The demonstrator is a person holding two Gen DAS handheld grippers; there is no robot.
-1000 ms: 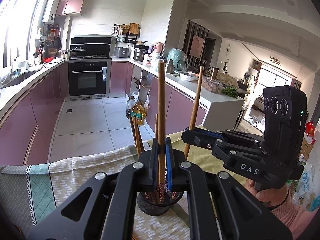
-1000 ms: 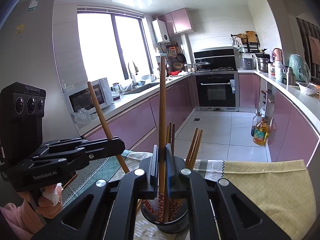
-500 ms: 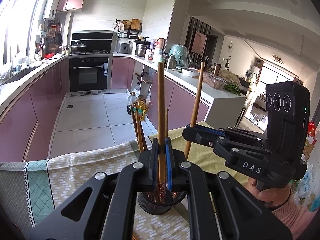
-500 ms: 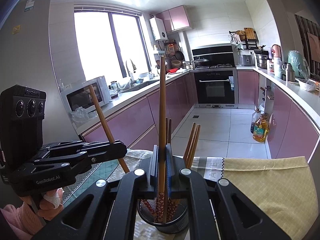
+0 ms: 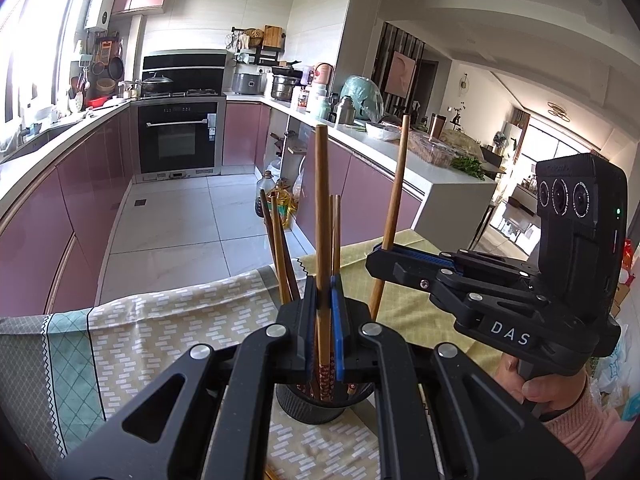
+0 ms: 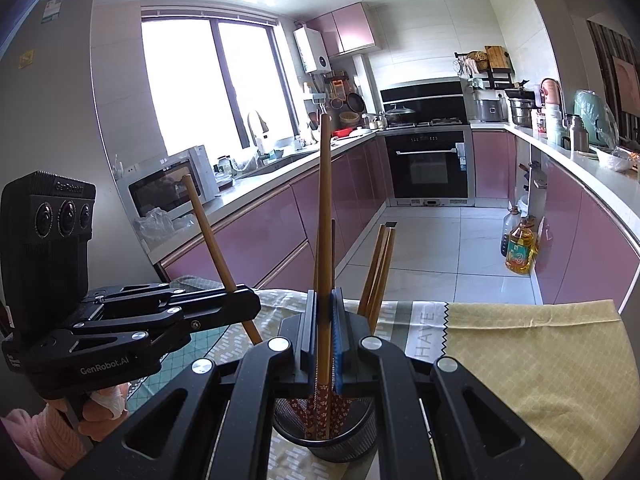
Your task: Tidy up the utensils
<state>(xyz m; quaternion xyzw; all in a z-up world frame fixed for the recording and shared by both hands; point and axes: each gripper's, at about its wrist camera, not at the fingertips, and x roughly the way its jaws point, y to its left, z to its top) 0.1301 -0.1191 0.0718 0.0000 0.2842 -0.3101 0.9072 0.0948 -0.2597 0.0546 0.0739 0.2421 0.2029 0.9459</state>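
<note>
Wooden chopsticks, one clamped upright in each gripper, over a black mesh holder.

Left gripper (image 5: 324, 324): jaws pinched on a chopstick (image 5: 321, 216), long axis near vertical, patterned tip already inside the holder (image 5: 310, 404) directly below. Right gripper (image 6: 325, 332): likewise clamped on its chopstick (image 6: 325, 220), tip in the holder. Both grippers tilt slightly downward, side by side above the tablecloth (image 5: 132, 332). Neither looks nearer.

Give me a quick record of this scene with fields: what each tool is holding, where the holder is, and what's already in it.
left tool: shut on a chopstick, tip down in the holder
right tool: shut on another chopstick, also over the holder
holder: black mesh cup on the tablecloth
already inside: several loose chopsticks leaning on the rim
</note>
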